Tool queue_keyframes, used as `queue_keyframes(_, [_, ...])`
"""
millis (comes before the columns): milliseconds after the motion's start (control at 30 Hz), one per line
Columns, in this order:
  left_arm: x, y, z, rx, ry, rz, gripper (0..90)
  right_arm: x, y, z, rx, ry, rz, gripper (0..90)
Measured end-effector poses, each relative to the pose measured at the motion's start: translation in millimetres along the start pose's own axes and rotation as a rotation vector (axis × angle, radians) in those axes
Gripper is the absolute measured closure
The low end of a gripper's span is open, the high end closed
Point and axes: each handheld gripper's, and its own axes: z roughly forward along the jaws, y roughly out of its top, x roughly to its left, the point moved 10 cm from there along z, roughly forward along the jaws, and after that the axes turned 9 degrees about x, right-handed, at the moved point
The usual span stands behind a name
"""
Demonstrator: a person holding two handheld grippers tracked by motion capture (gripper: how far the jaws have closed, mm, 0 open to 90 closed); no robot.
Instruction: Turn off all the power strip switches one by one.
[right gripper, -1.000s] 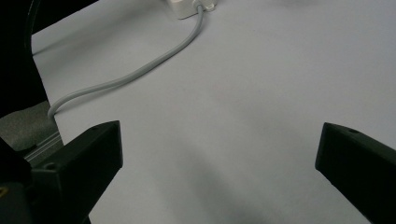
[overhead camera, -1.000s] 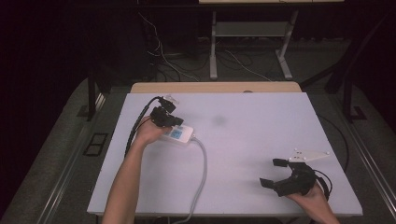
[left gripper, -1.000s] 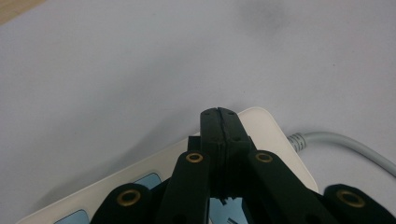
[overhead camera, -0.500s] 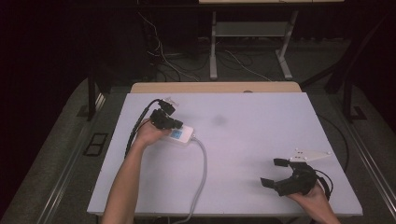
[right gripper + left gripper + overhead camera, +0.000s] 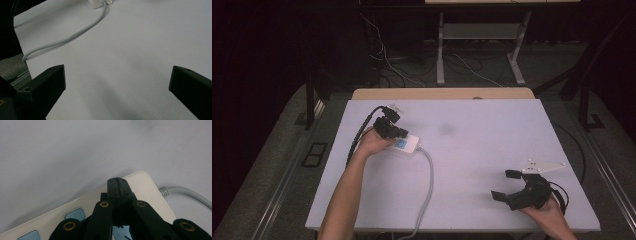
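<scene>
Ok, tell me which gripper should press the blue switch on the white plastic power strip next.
Left. The left gripper, jaws shut, sits directly over the white plastic power strip, beside its blue switches. The right gripper rests open near the table's opposite corner, well away from the strip.

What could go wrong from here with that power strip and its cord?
The left tool sits shut over the power strip; pushing on it could slide the strip across the smooth table. The cord runs off the near table edge, so a snag or tug there could drag the strip. The right tool rests open, far away.
</scene>
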Motion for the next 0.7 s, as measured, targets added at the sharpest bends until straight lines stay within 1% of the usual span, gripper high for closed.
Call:
queue_keyframes(100, [0.4, 0.1, 0.5, -0.002, -0.007, -0.017, 89.7, -1.3, -0.2, -0.6, 0.001, -0.005, 0.0, 0.6])
queue_keyframes(167, [0.9, -0.4, 1.1, 0.008, -0.012, -0.024, 89.7, -2.8, -0.5, -0.9, 0.002, -0.008, 0.006, 0.6])
queue_keyframes(300, [1.0, -0.2, 1.1, 0.009, -0.019, -0.042, 89.7, -5.1, -0.3, -2.7, -0.004, -0.013, 0.01, 0.6])
queue_keyframes(433, [0.3, 0.5, 1.3, 0.008, -0.005, -0.035, 89.6, -6.5, -0.3, -4.0, -0.007, -0.016, 0.015, 0.6])
queue_keyframes(500, [0.0, 0.1, 0.9, 0.016, 0.003, -0.032, 89.6, -6.7, -0.3, -4.0, -0.007, -0.016, 0.016, 0.6])
queue_keyframes(567, [0.1, 0.4, 1.1, 0.01, -0.001, -0.04, 89.5, -6.5, -0.5, -4.0, -0.006, -0.017, 0.015, 0.6])
queue_keyframes(700, [0.4, -0.1, 0.6, 0.013, -0.005, -0.042, 89.5, -6.3, -0.6, -3.9, -0.005, -0.018, 0.015, 0.6])
